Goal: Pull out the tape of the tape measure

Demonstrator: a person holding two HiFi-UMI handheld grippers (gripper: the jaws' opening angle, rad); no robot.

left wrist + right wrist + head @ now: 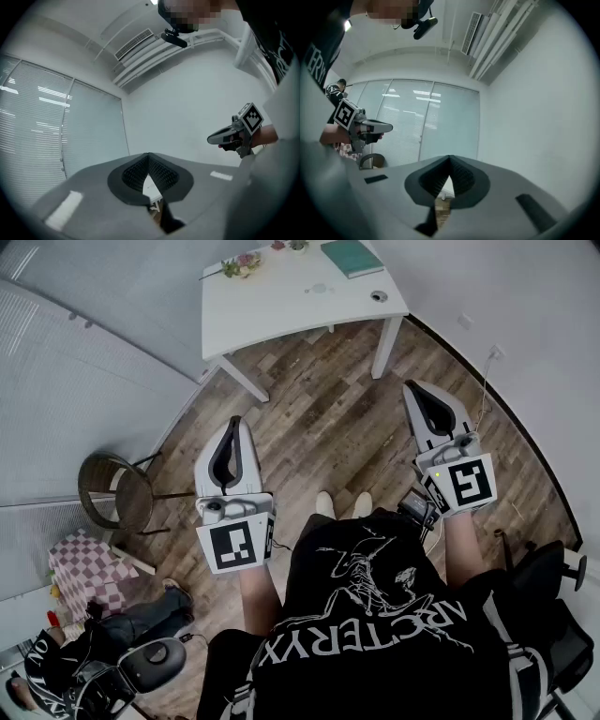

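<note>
Your left gripper (234, 427) and right gripper (410, 388) are both fully closed on nothing, above the wooden floor (328, 442); well ahead, the counter (281, 310) carries a small round object (379, 296), too small to tell if it's the tape measure

Head view downward; gripper views upward.

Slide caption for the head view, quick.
Person holds left gripper and right gripper, both shut and empty, above wood floor, facing white table.
</note>
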